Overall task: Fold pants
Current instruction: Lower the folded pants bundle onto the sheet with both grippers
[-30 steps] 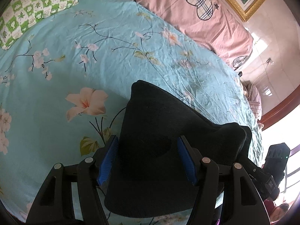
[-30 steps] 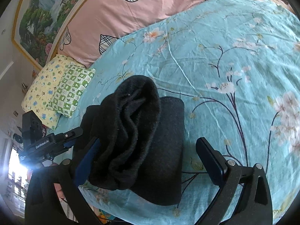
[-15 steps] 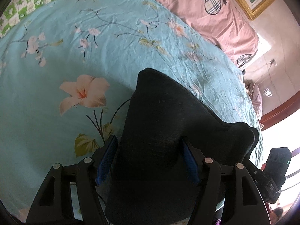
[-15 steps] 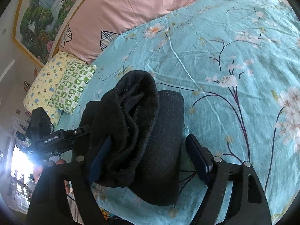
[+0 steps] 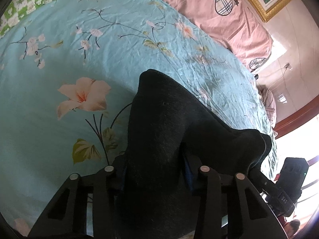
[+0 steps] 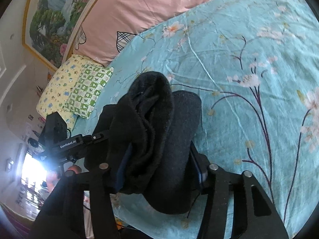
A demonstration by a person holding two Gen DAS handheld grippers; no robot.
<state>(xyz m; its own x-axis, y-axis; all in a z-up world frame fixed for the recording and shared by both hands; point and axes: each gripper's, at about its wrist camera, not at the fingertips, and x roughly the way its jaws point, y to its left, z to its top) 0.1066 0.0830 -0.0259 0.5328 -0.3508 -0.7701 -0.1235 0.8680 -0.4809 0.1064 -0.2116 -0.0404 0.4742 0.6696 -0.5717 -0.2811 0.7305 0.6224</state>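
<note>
The left gripper (image 5: 155,171) points forward and slightly down over the bed, low above the sheet (image 5: 79,63), its two fingers closed on a fold of the pants (image 5: 165,119), with the dark fabric bulging up between and ahead of them. The right gripper (image 6: 159,167) is held in a similar forward, slightly downward attitude, its fingers clamped on the opposite end of the pants (image 6: 159,119), where several bunched layers stand up between the blue pads (image 6: 199,169). The pants are black, gathered into a thick folded bundle that spans from one gripper to the other near the near edge of the bed, partly lifted off the turquoise floral sheet. In the right wrist view the body of the left gripper carries the white lettering "GenRobot.AI". In the left wrist view the body of the right gripper shows a small label reading "DAS". A pink quilt (image 6: 159,6) with plaid hearts lies along the far side of the bed, and a green checked pillow (image 6: 87,91) sits at one corner.
</note>
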